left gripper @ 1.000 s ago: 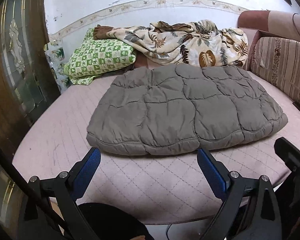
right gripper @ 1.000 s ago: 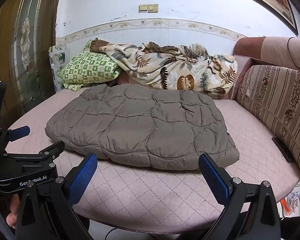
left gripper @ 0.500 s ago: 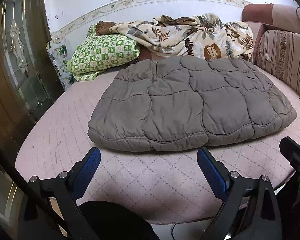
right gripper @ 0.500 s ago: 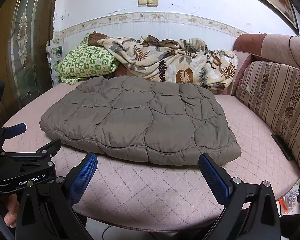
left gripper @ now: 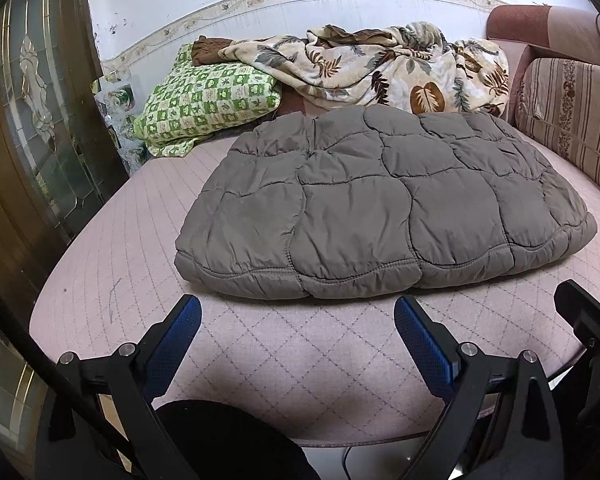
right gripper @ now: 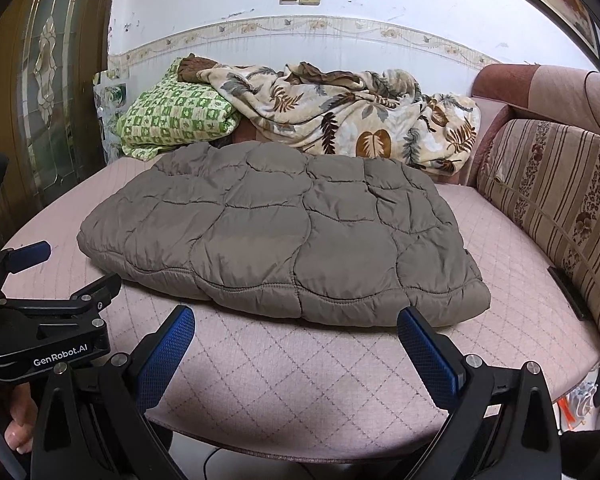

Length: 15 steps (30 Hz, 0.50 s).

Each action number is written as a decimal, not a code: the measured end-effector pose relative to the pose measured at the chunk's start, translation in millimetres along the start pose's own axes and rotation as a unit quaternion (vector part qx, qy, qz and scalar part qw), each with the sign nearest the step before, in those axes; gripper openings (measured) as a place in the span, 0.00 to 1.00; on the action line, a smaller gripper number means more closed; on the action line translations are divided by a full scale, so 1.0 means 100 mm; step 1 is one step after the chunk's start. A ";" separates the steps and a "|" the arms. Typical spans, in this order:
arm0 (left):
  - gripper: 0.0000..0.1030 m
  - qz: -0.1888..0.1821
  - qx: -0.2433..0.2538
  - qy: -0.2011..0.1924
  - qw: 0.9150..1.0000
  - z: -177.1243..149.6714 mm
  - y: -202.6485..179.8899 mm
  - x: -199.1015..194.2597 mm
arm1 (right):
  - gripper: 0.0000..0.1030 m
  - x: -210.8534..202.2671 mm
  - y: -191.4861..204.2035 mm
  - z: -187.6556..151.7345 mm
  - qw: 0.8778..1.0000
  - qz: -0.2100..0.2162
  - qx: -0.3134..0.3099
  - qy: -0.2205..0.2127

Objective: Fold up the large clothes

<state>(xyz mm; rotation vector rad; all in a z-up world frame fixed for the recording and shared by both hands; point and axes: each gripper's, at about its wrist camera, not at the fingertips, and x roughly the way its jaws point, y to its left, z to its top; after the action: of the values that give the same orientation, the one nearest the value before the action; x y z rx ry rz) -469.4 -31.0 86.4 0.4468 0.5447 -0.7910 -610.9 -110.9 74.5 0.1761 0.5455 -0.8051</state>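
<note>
Quilted grey-brown jacket [left gripper: 380,208] lying flat on pink diamond-stitched cushion [left gripper: 292,344], already folded to a compact slab, long axis running left-right, stitched hem facing the grippers. Probably nearing the last fold: next, reaching to the hem and pinching both near corners. Left gripper [left gripper: 296,334] and right gripper [right gripper: 296,334] hovering short of jacket, jaws spread wide, gripping nothing. Leaf-print blanket [right gripper: 340,120] bunched beyond jacket.

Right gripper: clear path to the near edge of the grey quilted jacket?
Probably yes. The right gripper has its jaws open and empty, with only bare pink cushion between it and the grey quilted jacket. The left gripper sits off to the side.
</note>
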 end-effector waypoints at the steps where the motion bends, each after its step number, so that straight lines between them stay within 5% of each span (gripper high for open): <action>1: 0.94 -0.001 -0.001 0.001 1.000 0.00 0.00 0.01 | 0.99 0.00 0.00 0.00 1.000 0.000 0.000 0.000; 15: 0.94 0.000 -0.001 -0.003 1.000 -0.01 -0.01 0.00 | 0.99 -0.02 -0.03 -0.01 1.000 -0.004 0.002 0.000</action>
<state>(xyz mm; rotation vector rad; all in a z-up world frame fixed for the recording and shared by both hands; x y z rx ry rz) -470.6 -31.5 85.8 0.4432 0.5406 -0.7924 -615.0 -111.0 74.6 0.1779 0.5437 -0.8153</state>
